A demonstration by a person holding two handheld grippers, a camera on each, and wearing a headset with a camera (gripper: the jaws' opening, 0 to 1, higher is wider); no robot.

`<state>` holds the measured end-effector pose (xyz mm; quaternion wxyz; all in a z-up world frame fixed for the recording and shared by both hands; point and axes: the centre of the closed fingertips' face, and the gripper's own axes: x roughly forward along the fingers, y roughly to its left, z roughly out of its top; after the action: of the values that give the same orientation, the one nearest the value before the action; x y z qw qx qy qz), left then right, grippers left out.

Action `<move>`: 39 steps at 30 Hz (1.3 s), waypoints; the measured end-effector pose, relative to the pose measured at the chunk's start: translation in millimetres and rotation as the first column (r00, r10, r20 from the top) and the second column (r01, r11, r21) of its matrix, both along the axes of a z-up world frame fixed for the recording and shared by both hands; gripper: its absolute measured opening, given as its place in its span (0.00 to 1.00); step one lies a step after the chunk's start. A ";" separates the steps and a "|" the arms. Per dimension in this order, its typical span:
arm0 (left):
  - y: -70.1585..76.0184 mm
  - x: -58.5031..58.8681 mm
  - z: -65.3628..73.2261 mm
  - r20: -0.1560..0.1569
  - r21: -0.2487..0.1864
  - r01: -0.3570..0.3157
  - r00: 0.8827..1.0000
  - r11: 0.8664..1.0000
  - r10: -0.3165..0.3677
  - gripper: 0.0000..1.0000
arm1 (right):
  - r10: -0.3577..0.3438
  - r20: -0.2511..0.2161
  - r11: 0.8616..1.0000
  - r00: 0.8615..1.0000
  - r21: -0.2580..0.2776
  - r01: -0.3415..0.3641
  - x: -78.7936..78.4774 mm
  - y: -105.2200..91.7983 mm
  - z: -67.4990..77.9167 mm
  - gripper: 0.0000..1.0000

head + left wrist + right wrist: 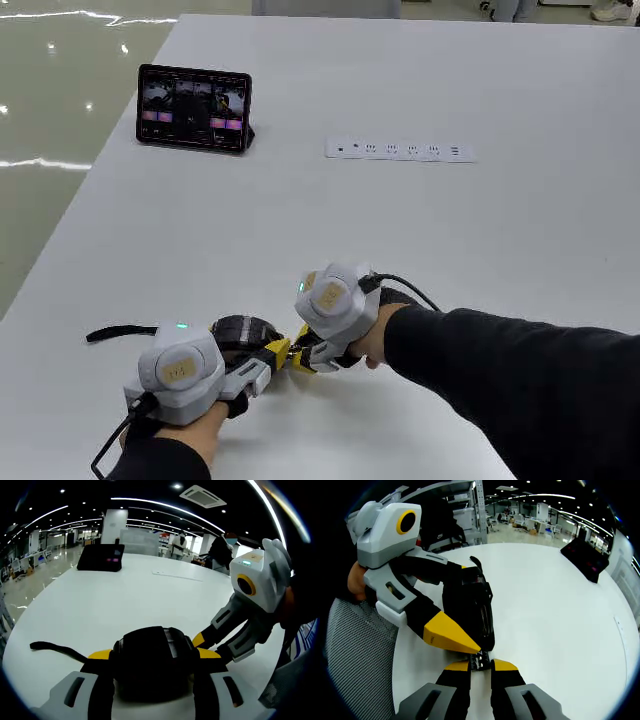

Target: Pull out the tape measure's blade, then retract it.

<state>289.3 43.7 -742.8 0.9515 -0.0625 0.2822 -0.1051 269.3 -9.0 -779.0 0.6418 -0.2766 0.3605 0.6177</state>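
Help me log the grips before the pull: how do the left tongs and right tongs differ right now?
The left tongs are spread wide around the body of the black tape measure; the right tongs are pinched almost together. The left tongs hold that body; the right tongs grip the small metal blade tip at its edge. Both have yellow tips and sit low over the white table.

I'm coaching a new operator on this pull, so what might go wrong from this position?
1. The right gripper pinches just the small blade end; it may slip free once pulling starts, and the blade would snap back.
2. The left gripper clamps the rounded tape measure across its sides; the case could twist or pop out under the pull.
3. The loose strap trails on the table and might snag.
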 end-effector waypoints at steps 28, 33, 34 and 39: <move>-0.7 2.0 1.1 0.021 0.001 0.006 1.000 1.000 -0.006 0.61 | -0.013 0.000 1.000 1.000 0.008 0.013 -0.6 3.7 0.8 0.13; -1.4 1.8 2.3 -0.002 -0.005 0.013 1.000 1.000 -0.013 0.61 | -0.018 0.018 1.000 1.000 0.020 0.017 -0.8 -1.4 5.8 0.12; -1.6 1.8 2.0 -0.008 -0.006 0.014 1.000 1.000 -0.014 0.61 | -0.020 0.016 1.000 1.000 0.018 0.020 -0.7 -3.4 6.7 0.12; -0.3 0.7 1.7 -0.039 -0.012 0.044 0.998 0.999 -0.045 0.60 | -0.021 0.025 0.999 0.999 0.027 0.020 -4.0 -13.9 12.6 0.09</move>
<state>290.0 43.4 -741.1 0.9429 -0.0635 0.3015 -0.1266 265.3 -22.9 -766.4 0.6563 -0.2720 0.3469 0.6123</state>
